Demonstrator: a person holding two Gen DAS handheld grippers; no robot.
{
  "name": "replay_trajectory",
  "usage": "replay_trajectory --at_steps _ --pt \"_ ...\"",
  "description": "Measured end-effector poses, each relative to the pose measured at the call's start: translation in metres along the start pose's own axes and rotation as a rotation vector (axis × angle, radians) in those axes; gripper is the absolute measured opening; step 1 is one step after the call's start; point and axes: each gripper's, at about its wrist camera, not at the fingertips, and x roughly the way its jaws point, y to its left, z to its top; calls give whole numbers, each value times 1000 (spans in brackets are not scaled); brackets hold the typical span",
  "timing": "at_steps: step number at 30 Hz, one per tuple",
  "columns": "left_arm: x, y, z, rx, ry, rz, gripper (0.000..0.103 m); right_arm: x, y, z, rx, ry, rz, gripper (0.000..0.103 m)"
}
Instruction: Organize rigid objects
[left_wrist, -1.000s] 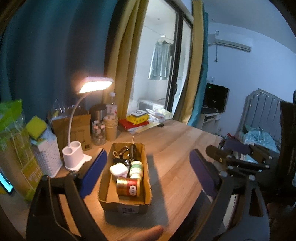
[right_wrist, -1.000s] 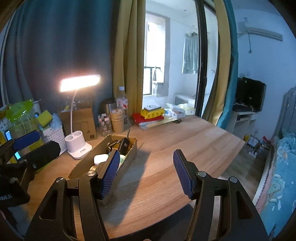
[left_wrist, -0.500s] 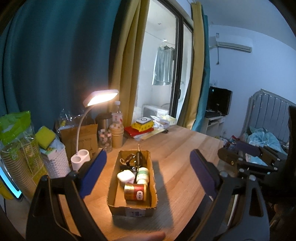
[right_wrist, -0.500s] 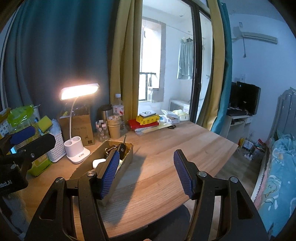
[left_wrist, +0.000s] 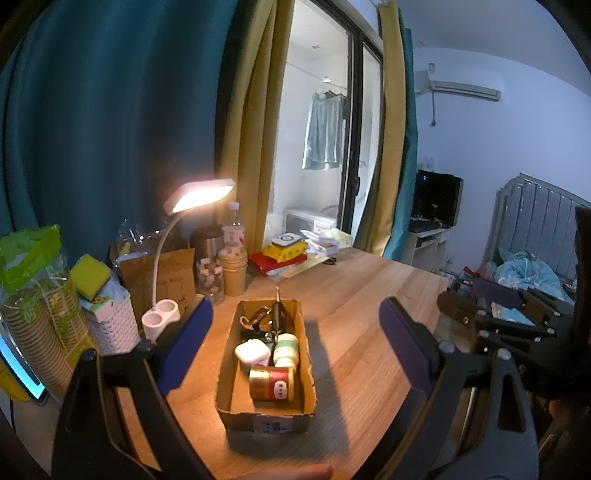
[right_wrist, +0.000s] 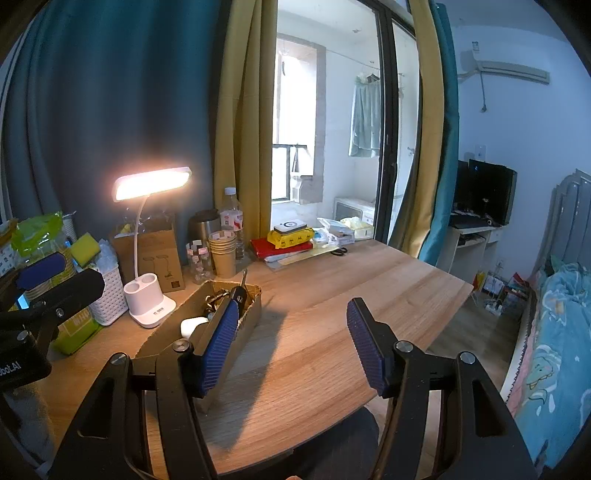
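A brown cardboard box (left_wrist: 229, 369) lies lengthwise on the wooden desk (left_wrist: 362, 295). Inside it are a gold and red tin (left_wrist: 271, 384), a white case (left_wrist: 253, 350), a small green and white jar (left_wrist: 286, 345) and keys with a dark tool (left_wrist: 267, 317) at the far end. My left gripper (left_wrist: 293, 347) hovers above the box, open, with nothing between its blue pads. My right gripper (right_wrist: 291, 343) is open and empty to the right of the box (right_wrist: 243, 328), its left pad in front of the box's side. The left gripper (right_wrist: 48, 280) also shows at that view's left edge.
A lit white desk lamp (left_wrist: 162, 317) stands left of the box, with a white basket (left_wrist: 110, 325), stacked paper cups (left_wrist: 234, 273), a bottle (left_wrist: 232, 229) and a brown bag (left_wrist: 162, 273) behind. Books (right_wrist: 288, 243) lie at the back. A bed (right_wrist: 554, 325) is off the desk's right edge.
Both views have tilted slightly upward, so the desk and box sit lower in frame. The box's contents and both grippers' openings look unchanged.
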Motion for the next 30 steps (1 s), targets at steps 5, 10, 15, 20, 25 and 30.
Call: replay_trajectory --at_steps 5,10,15,20,25,30 --pt "1 0 0 2 -1 0 93 0 -1 0 0 1 4 65" --pt "0 0 0 5 -1 -4 93 0 -1 -1 1 2 3 65" --pt "0 0 0 3 -1 -2 93 0 -2 -1 1 3 4 65" --pt "0 0 0 4 -1 -2 93 0 -1 -1 1 2 4 65" --pt "0 1 1 4 -5 -1 93 1 -1 -1 1 5 5 65" --pt "0 1 0 4 -2 -2 93 2 0 -5 2 8 6 65"
